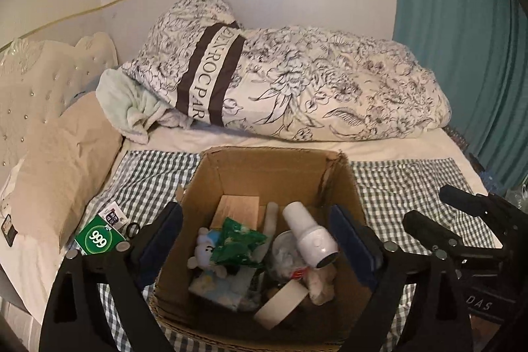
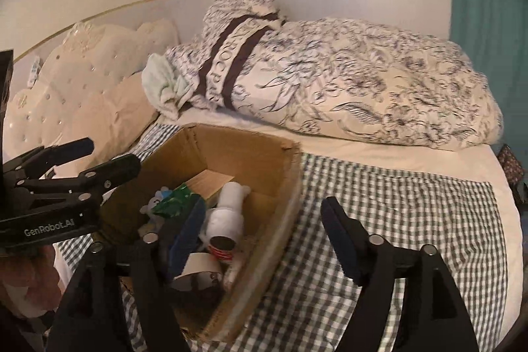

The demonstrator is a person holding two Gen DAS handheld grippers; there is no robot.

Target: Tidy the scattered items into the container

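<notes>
Cardboard box (image 1: 343, 187) rim between spread empty left gripper (image 1: 257, 240); right gripper (image 2: 260, 236) apart, straddling rim.

Black left tongs (image 1: 257, 244), blue pads, silver screws, black right tongs (image 2: 264, 240), white "GenRobot.AI" lettering

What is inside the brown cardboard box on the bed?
The brown cardboard box holds a white cylindrical device, a crumpled green packet, a small white-and-blue plush toy, a tape roll and a wooden block. These cover whatever lies beneath.
</notes>
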